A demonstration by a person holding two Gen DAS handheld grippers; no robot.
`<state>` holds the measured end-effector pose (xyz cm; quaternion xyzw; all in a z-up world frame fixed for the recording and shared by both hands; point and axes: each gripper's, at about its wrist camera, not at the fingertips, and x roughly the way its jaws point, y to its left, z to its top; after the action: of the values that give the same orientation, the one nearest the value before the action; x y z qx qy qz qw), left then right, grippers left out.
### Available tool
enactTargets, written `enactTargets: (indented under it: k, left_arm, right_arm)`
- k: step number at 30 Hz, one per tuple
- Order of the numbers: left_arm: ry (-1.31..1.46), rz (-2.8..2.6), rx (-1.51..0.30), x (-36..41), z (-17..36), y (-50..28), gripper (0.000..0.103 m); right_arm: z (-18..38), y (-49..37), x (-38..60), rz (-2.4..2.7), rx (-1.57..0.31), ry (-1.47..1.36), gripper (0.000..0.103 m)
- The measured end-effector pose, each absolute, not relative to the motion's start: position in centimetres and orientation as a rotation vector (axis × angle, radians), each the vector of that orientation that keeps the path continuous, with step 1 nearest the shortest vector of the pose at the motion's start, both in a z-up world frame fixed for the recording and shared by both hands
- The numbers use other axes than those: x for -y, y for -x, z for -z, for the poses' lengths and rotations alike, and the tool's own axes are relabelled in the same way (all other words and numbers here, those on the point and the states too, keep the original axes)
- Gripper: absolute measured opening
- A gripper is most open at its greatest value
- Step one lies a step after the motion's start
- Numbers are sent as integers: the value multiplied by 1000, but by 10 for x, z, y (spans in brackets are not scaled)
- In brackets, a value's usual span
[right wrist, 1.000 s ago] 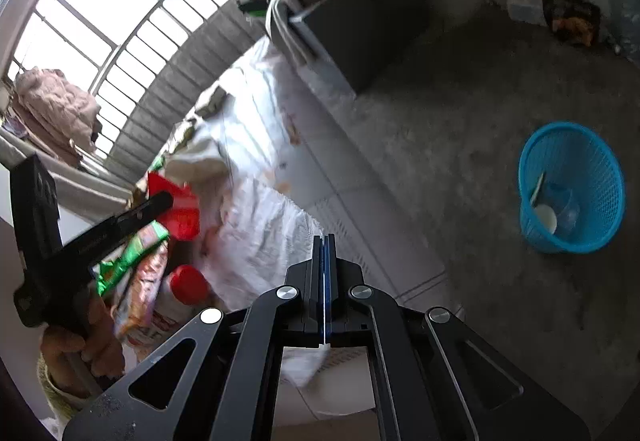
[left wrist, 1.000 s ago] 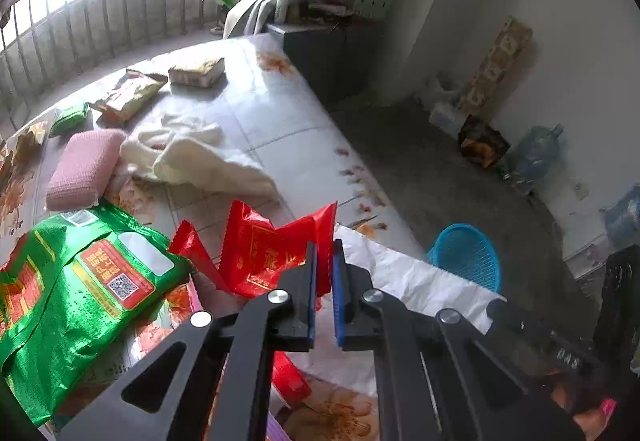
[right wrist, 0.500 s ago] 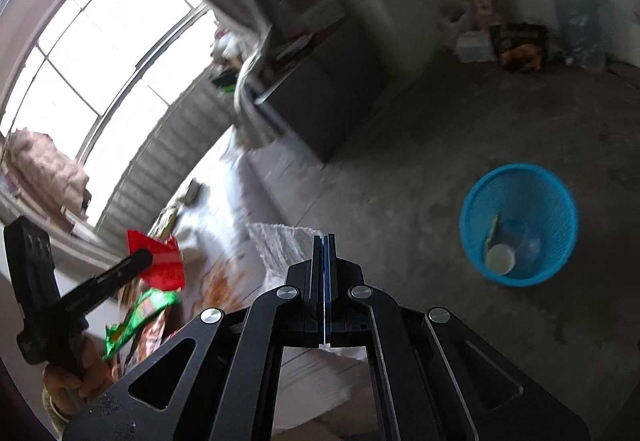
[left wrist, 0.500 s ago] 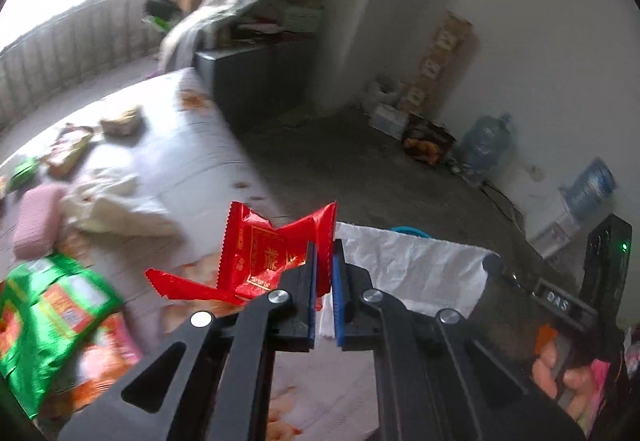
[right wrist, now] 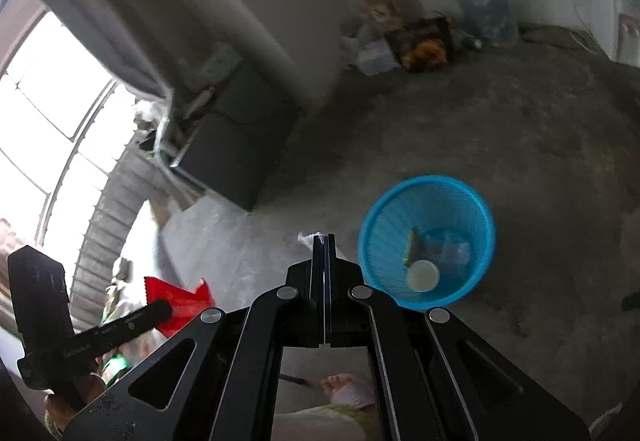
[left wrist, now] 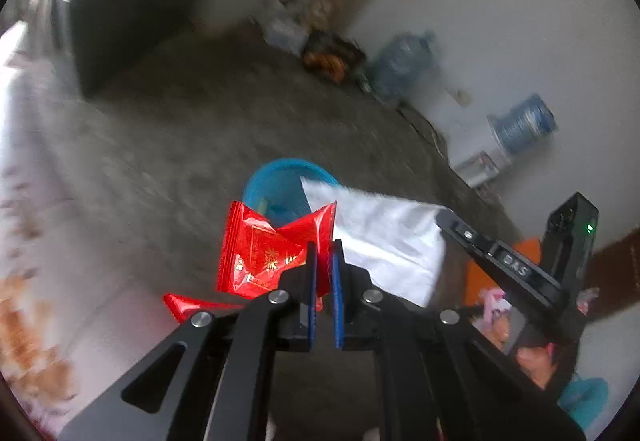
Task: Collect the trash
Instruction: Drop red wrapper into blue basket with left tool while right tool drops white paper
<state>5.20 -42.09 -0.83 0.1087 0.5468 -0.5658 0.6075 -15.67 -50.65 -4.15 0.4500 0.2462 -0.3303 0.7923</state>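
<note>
My left gripper (left wrist: 323, 253) still pinches the red wrapper (left wrist: 264, 255), my right gripper (right wrist: 323, 241) the white bag (left wrist: 384, 241). Both have swung off the table; the blue basket (right wrist: 428, 209) now sits just beyond them.

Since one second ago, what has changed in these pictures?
Both grippers swung away from the cluttered table toward the blue basket on the floor. Unchanged: the left gripper grips the red wrapper, the right gripper the white sheet.
</note>
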Motion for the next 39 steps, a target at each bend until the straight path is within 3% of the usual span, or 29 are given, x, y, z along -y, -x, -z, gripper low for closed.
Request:
enactTargets:
  k: [8,17,20,21,22,25,28,36,39]
  left_arm:
    - [-304,1325,-1412,509,70,-33,6]
    - [-357,1345,-1456,572,111,-19,7]
    - [-369,1324,-1450,579,120,-19,29]
    - [-359,1311,-1449,578,121,-21,37]
    - [-336,1299,-1452,577,122,-23,39]
    - [-284,1297,-1461,570,120,-30,45]
    - [-262,1285,-1450,565,112,-37,45]
    - [-236,1281,-1393,539,69,-46,46]
    - [-225,1257,-1359,509,41,-49,49]
  right_arm:
    - [105,151,553,794,-627,-1010,0]
    - [154,155,593,836,-598,-1121,0]
    - [170,152,603,814,-606,-1162,8]
    - [175,152,605,803,-611,-1181,17]
    - [182,152,607,799,-616,-1205,24]
    - [188,153,609,792,-623,-1227,32]
    - [185,155,606,792,-620,-1233,42]
    - [166,162,592,784,-596,-1200,49]
    - [157,168,582,779,-591,-1179,60]
